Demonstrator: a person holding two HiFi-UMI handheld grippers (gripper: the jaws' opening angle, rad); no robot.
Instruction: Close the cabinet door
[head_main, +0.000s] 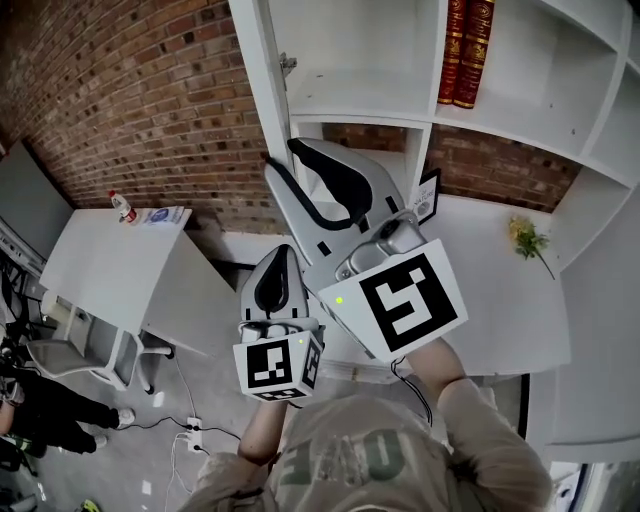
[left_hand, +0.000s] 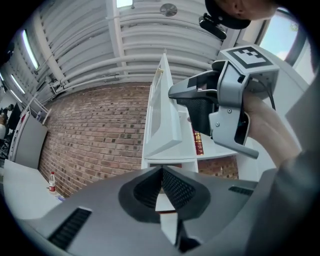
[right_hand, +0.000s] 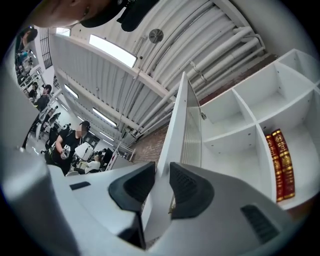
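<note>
Close to the body, left gripper (head_main: 277, 275): smooth grey plastic shell with ribbed black pads. The jaws are together at the tips with nothing in them. It is held low and just to the left of its partner, aimed at the shelves.
Marker cubes: one black-and-white patterned cube (head_main: 278, 365) sits at the back of the left tool. A larger-looking one (head_main: 410, 300) is on the right tool, with the wrist coming out from under it.
Right gripper (right_hand: 163, 175): same grey shell, raised higher and tilted upward. Its jaws straddle the free edge of the cabinet door, and the pads appear to lie against both faces.
Cabinet door (right_hand: 177, 125): flat, white, smooth panel standing open and seen edge-on. It swings out from the left side of the unit on a small metal hinge (head_main: 288, 64).
Shelving unit (head_main: 350, 100): white square compartments, mostly bare, with brick showing behind the lower opening.
Books (head_main: 466, 50): two red spines with gilt, upright in the compartment to the right of the door.
Flower (head_main: 527, 238): yellow sprig lying on the white counter, off to the right.
Side table (head_main: 110, 270): white, well left of the unit, with a small bottle (head_main: 122, 206) at its far corner.
Wall (head_main: 130, 90): rough red-brown brick.
</note>
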